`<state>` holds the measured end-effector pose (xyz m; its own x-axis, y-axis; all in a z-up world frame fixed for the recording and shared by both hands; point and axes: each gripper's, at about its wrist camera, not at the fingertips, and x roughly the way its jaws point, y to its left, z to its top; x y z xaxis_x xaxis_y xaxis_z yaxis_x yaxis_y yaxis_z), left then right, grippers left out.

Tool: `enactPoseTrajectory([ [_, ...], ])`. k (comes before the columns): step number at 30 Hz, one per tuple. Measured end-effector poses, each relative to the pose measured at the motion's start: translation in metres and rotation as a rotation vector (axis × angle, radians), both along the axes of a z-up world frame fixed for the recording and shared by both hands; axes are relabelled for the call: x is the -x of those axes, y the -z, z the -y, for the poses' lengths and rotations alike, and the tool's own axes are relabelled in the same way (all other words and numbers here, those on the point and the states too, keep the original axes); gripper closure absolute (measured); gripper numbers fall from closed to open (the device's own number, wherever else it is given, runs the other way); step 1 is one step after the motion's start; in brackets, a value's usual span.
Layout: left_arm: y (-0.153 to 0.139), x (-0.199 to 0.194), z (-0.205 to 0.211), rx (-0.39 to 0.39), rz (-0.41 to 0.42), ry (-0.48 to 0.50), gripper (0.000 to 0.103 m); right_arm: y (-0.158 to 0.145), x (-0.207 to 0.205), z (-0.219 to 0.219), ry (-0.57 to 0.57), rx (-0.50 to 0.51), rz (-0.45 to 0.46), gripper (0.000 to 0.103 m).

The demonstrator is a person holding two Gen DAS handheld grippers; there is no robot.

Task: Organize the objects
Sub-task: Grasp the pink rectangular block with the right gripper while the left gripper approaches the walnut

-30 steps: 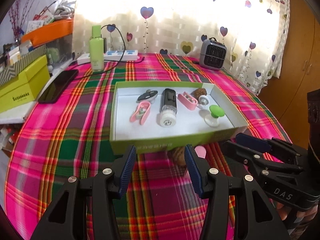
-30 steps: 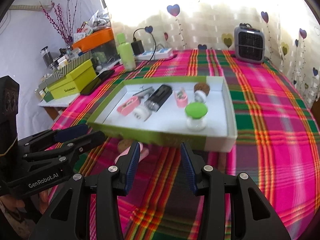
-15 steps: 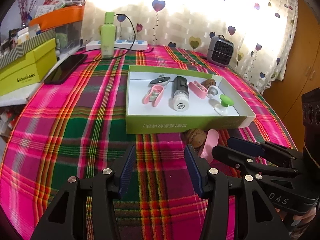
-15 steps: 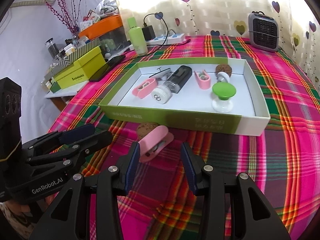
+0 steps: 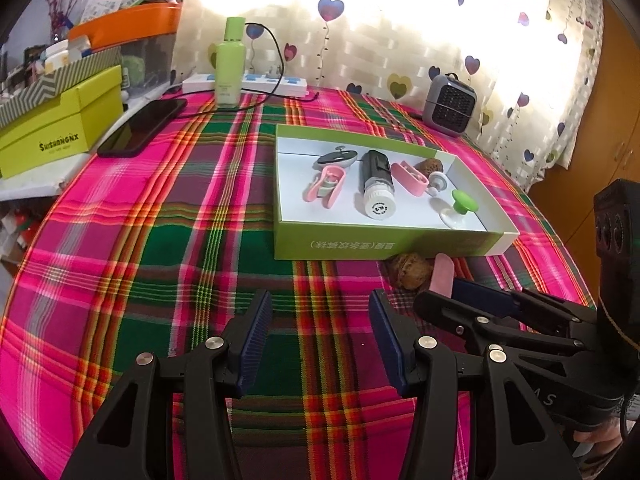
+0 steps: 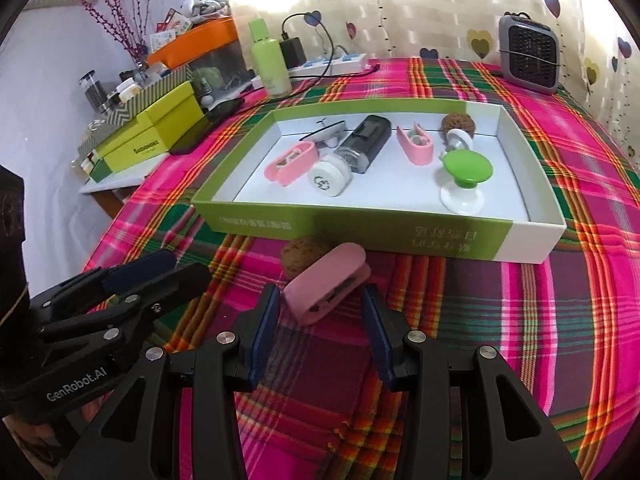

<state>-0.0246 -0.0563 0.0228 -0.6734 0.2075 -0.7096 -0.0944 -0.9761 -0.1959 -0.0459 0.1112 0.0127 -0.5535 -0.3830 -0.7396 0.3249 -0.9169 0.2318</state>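
Mostly sorted already, judging by the green tray on the plaid cloth; inside it, lying loose in a rough row: two pink clips, a black cylinder with a white cap, a small dark gadget at the back, a walnut in the far corner, a white roller, and a green-topped knob standing upright; outside, just in front of the tray's near wall, still to go in by the look of it: one more pink clip and a second walnut, touching or nearly touching each other. Right gripper tilted down at the cloth, jaws partly open and holding nothing, the stray pink clip just ahead of the fingertips and not yet between the pads. Left gripper likewise half open and empty, over bare cloth to the left of the loose pair, well short of the tray. Left to do, probably: close on the clip, lift it over the wall, set it beside the other pink ones; then the same for the walnut. Bottle, phone, power strip and small heater farther back, apparently no part of the job.
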Motion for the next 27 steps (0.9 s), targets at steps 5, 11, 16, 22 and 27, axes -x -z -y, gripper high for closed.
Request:
enactPoseTrajectory([
  [5, 0.001, 0.001, -0.001, -0.004, 0.004, 0.006, 0.054, -0.001, -0.003, -0.004, 0.010, -0.027, -0.010, 0.060],
  [11, 0.003, 0.002, -0.009, -0.009, 0.011, 0.031, 0.054, -0.005, -0.009, -0.012, 0.029, -0.059, -0.027, 0.060],
  [16, 0.004, 0.003, -0.015, -0.009, 0.017, 0.050, 0.054, -0.005, -0.013, -0.018, 0.049, -0.099, -0.043, 0.063],
  [22, 0.004, 0.004, -0.016, -0.010, 0.022, 0.051, 0.054, -0.003, -0.008, -0.011, 0.014, -0.102, -0.045, 0.063],
  [27, 0.005, 0.005, -0.018, -0.013, 0.029, 0.057, 0.054, -0.001, -0.002, -0.006, -0.005, -0.101, -0.024, 0.078],
])
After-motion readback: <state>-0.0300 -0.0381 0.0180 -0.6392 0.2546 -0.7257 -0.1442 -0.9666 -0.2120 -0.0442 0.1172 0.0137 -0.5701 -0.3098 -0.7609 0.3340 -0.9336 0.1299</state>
